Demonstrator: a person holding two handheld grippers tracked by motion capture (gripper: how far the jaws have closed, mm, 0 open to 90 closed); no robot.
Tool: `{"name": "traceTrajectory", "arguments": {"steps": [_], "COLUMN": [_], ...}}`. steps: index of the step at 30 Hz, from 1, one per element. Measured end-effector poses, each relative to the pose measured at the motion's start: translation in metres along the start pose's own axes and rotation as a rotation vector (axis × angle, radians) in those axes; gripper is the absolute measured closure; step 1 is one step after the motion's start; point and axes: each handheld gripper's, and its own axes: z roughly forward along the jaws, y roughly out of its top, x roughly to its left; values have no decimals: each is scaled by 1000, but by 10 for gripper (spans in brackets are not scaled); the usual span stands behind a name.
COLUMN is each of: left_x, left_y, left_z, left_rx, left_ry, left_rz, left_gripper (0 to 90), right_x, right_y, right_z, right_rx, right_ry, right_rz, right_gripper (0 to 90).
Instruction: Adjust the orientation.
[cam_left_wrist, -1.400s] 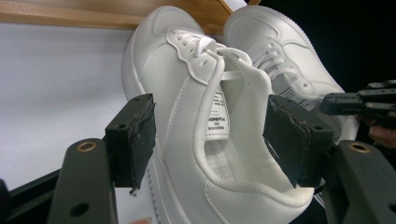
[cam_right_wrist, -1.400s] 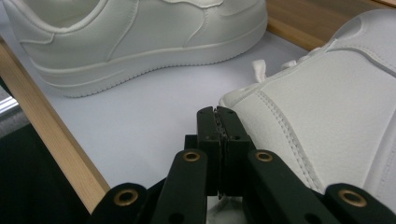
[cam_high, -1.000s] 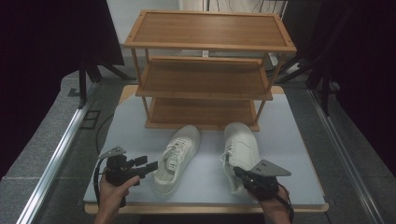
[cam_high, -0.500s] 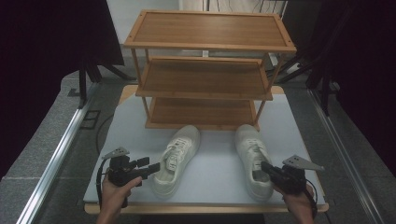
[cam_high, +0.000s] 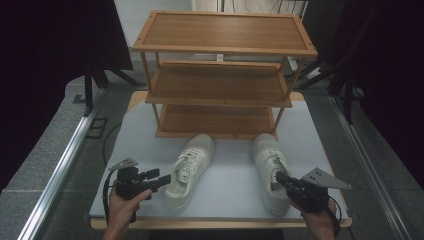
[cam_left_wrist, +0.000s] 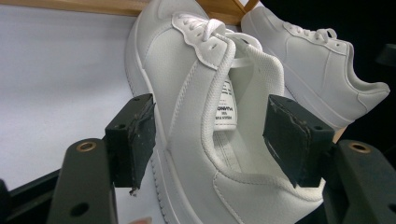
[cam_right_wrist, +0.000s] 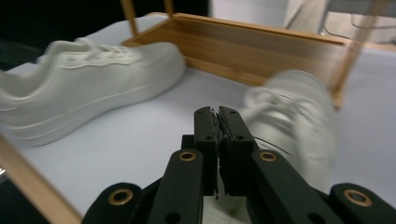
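Note:
Two white sneakers stand on the white board in front of a wooden rack. In the high view the left sneaker (cam_high: 189, 169) points toward the rack, and my left gripper (cam_high: 161, 181) reaches it from the left at its heel end. In the left gripper view that gripper (cam_left_wrist: 212, 135) is open, its pads (cam_left_wrist: 135, 140) spread on either side of the sneaker's (cam_left_wrist: 187, 88) heel collar. The right sneaker (cam_high: 270, 167) lies flat, and my right gripper (cam_high: 280, 178) sits at its heel side. In the right gripper view the jaws (cam_right_wrist: 217, 119) are shut with nothing seen between them, the blurred sneaker (cam_right_wrist: 299, 116) just to their right.
The three-tier wooden rack (cam_high: 220, 80) stands at the back of the board (cam_high: 230, 185), its bottom shelf (cam_right_wrist: 261, 46) just behind the sneakers. A wooden edge runs along the board's front. Metal rails and dark stands flank the table.
One second ago the right sneaker was tipped up at my right gripper; it now rests flat farther right. The right gripper has drawn back toward the front right. The left gripper barely moved.

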Motion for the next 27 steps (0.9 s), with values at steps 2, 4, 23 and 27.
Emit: {"name": "traceTrajectory", "arguments": {"steps": [2, 4, 23, 27], "left_x": [0, 0, 1, 0], "left_y": [0, 0, -2, -1], "left_z": [1, 2, 2, 2], "left_rx": [4, 6, 12, 11], "left_ry": [-1, -3, -2, -3], "left_rz": [1, 4, 2, 4], "left_gripper": [344, 344, 344, 344], "right_x": [7, 18, 36, 30], "right_y": [1, 1, -30, -33], "right_z": [1, 4, 22, 15], "right_rx": [0, 11, 154, 147], "right_ry": [16, 41, -33, -48], "right_rz": [-14, -35, -90, -79], "right_gripper": [859, 859, 865, 865]}}
